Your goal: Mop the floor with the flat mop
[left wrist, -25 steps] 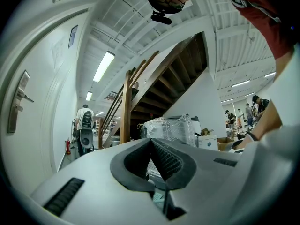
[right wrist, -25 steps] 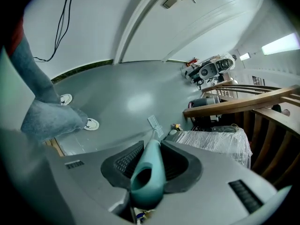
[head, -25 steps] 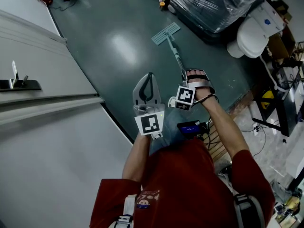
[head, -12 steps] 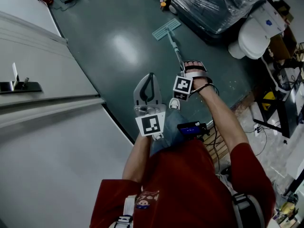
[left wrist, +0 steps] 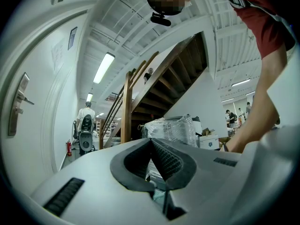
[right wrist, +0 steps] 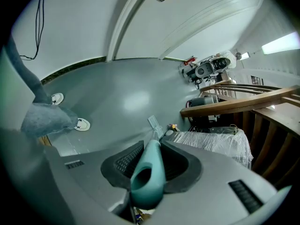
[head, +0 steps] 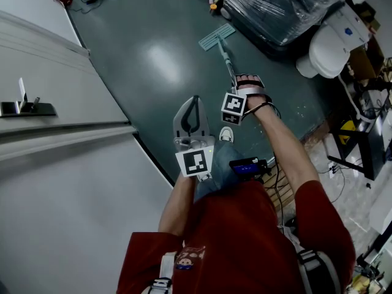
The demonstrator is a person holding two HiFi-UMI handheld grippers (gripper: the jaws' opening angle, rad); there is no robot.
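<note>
The flat mop's teal head (head: 216,40) lies on the dark green floor (head: 153,60), close to a wrapped pallet. Its handle (head: 226,63) slants back to my right gripper (head: 237,94), which is shut on the teal handle end (right wrist: 149,172). In the right gripper view the mop head (right wrist: 154,123) shows small beyond the jaws. My left gripper (head: 193,103) hovers beside it to the left, apart from the mop. Its jaws (left wrist: 151,142) are shut with nothing between them.
A plastic-wrapped pallet (head: 275,5) stands just behind the mop head. White fixtures (head: 327,48) and cluttered racks fill the right side. A white door and wall (head: 55,139) run along the left. The person's shoes (right wrist: 82,124) stand on the floor near wooden stairs (right wrist: 234,102).
My right gripper has moved forward, away from the body, pushing the mop head a little farther toward the pallet. The left gripper has stayed put.
</note>
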